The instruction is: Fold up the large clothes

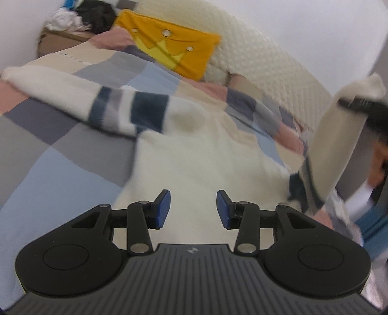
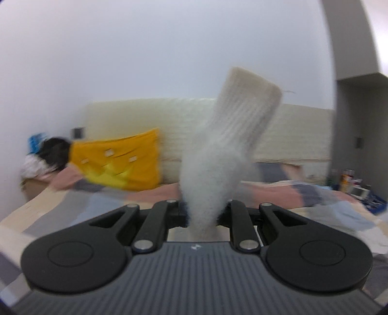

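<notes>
One cream sweater [image 1: 194, 157] with dark blue stripes lies spread across the patchwork bedspread [image 1: 60, 169], and we see most of its body flat just ahead of our left gripper [image 1: 193, 209]. Its far sleeve [image 1: 84, 97] stretches out flat toward the left edge of the bed, the blue bands crossing it near the shoulder. Our left gripper hangs above the sweater's body with its blue pads [image 1: 163, 209] standing apart and nothing between them. Our right gripper [image 2: 202, 213] is clenched on the other sleeve [image 2: 225, 150], which rises from between the fingers with its ribbed cuff uppermost; in the left wrist view that same sleeve [image 1: 339, 145] is lifted off the bed at the right, blurred. Beyond the sweater, a yellow pillow [image 1: 169, 48] with a crown pattern leans against the cream quilted headboard [image 1: 254, 55]. Past the pillow, in the far corner, a heap of dark and light clothes [image 1: 80, 17] sits on a cardboard box [image 1: 55, 41]. On the right of the right wrist view, a few small bottles [image 2: 346, 181] stand beside the bed, too blurred to read.
</notes>
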A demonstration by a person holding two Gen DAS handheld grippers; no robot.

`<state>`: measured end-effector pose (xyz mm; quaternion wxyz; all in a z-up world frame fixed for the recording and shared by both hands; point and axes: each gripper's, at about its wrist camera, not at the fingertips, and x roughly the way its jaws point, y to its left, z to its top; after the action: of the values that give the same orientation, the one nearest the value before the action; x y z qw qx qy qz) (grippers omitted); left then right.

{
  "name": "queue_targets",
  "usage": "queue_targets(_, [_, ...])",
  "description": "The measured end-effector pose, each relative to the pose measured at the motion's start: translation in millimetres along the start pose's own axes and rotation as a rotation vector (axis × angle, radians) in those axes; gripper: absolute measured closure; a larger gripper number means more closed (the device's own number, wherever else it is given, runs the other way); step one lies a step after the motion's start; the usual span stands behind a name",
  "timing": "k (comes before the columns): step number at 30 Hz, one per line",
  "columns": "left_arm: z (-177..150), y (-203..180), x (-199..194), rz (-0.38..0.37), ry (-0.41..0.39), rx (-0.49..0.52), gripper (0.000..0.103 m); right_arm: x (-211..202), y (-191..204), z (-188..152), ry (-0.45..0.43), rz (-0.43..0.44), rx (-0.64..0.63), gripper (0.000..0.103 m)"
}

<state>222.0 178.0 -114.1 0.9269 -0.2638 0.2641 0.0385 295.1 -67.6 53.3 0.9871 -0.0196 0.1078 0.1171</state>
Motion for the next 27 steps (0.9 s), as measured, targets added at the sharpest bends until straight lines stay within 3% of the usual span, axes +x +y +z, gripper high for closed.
queue_targets(9, [13,47,-15,0.0,-0.025,-0.127,0.055,8,127,-100,0.15,0.132,-0.124,0.086])
queue_targets(20, [15,72,-1,0.019,0.002,-0.187,0.055,20,170,-189,0.335,0.181,-0.132,0.083])
queue_targets(23, [15,74,10,0.016,0.022,-0.198,0.055,20,171,-194,0.369,0.218,-0.115,0.076])
queue_targets(25, [14,72,14,0.012,0.028,-0.193,0.055,18,169,-194,0.394,0.282,-0.093,0.053])
queue_targets(27, [13,69,15,0.01,0.029,-0.175,0.055,10,166,-189,0.406,0.326,-0.08,0.041])
